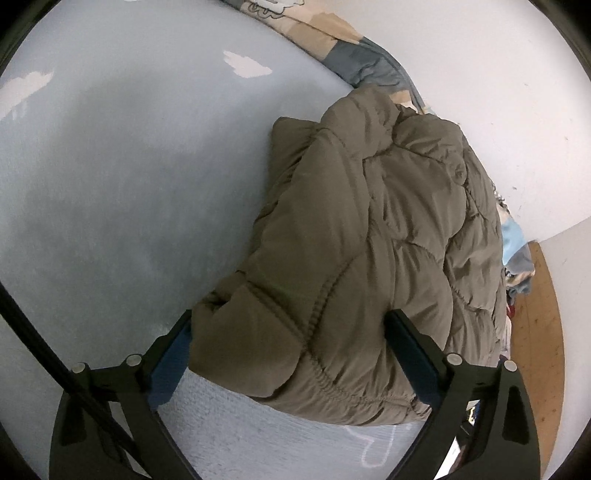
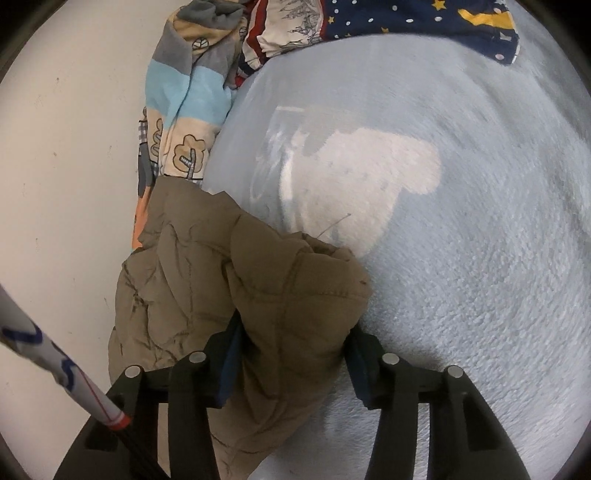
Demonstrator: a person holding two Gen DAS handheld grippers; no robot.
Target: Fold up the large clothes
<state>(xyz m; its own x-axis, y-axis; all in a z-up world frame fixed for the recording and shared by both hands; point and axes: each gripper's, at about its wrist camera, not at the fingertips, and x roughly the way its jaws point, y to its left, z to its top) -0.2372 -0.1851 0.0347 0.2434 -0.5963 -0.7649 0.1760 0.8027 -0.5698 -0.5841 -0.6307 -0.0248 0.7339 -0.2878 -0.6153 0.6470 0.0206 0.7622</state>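
Note:
An olive quilted puffer jacket (image 1: 369, 206) lies bunched on a pale blue fleecy bed cover (image 1: 110, 184), close to the wall. My left gripper (image 1: 290, 315) stands wide, with the jacket's near ribbed end filling the gap and both pads touching it. In the right wrist view the same jacket (image 2: 184, 266) hangs over the edge of the bed cover (image 2: 480, 258). My right gripper (image 2: 293, 325) is closed on a thick fold of it, the fabric bulging up between the blue pads.
A patterned blanket (image 2: 192, 92) is crumpled between bed and white wall (image 2: 55, 147). Red-striped cloth (image 2: 273, 33) and navy star-print fabric (image 2: 443, 18) lie at the far edge. Wooden floor (image 1: 539, 314) shows at the right. A white rod with blue marks (image 2: 55, 358) crosses the lower left.

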